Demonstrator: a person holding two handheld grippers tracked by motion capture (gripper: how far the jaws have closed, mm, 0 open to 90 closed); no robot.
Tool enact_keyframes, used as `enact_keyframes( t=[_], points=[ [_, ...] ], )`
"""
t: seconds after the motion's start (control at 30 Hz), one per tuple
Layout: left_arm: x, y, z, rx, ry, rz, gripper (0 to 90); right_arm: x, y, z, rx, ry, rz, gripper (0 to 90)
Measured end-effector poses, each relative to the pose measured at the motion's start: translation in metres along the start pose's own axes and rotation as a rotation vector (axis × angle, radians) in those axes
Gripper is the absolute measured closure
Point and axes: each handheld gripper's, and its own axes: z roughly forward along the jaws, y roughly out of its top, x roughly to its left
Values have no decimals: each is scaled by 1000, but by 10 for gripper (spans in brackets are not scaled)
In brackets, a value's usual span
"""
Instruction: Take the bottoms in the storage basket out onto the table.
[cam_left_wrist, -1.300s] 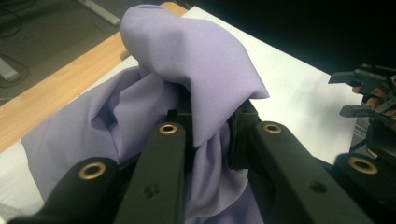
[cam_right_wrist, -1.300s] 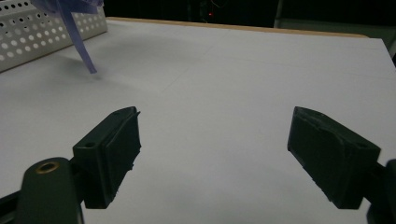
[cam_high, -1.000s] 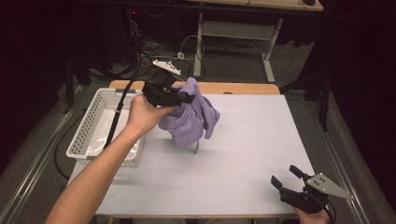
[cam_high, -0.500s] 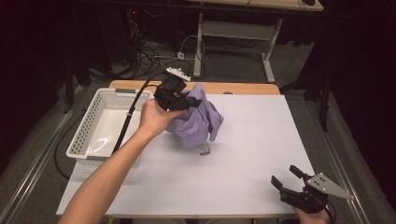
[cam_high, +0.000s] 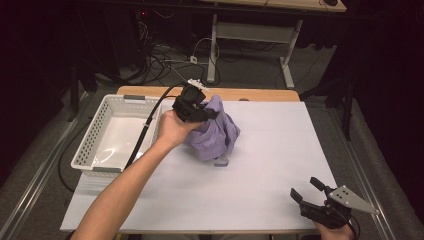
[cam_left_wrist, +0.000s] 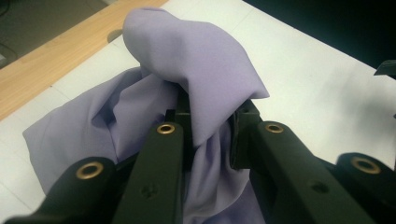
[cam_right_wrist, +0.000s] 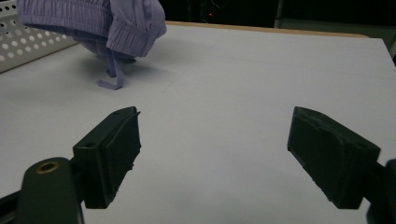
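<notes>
We see the left gripper (cam_high: 192, 106) over the far left part of the counter (cam_high: 280, 150), its jaws clamped on a bunched lilac garment (cam_high: 214, 134). In the left gripper view the cloth (cam_left_wrist: 196, 84) is pinched between the two black jaws, one fold standing up above them and the rest spilling down toward the white surface. From the high view the garment hangs from the jaws, its lower folds reaching down to the counter; whether the bulk of it rests there or hangs just clear we cannot quite tell. A thin drawstring (cam_high: 220, 161) trails from its lower edge and lies on the counter; in the right gripper view that same string (cam_right_wrist: 112, 77) curls on the surface below the ribbed waistband (cam_right_wrist: 100, 28).

Just to the left of the garment stands a white perforated basket (cam_high: 95, 137), close beside the hand that carries the left gripper.

The right gripper (cam_high: 310, 192) rests low at the near right corner of the counter, well apart from the garment. Its jaws stand wide apart with nothing between them, and in its own view they point across the bare counter (cam_right_wrist: 243, 93) toward the cloth.
</notes>
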Motion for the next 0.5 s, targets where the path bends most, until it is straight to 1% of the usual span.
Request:
enact_keyframes(
  t=[0.1,0.23,0.27,0.37,0.5],
  points=[
    [3,-2,3,3,6,-2,766,0,0,0,2,1,0,179],
    [8,-3,6,-7,21,-2,765,0,0,0,5,1,-1,179],
    [9,-4,7,-13,25,-9,765,0,0,1,6,1,-3,179],
    [14,-6,11,-6,39,-13,765,0,0,1,6,1,-4,179],
    [18,-10,16,-8,43,-25,765,0,0,0,5,1,-3,179]
  ],
)
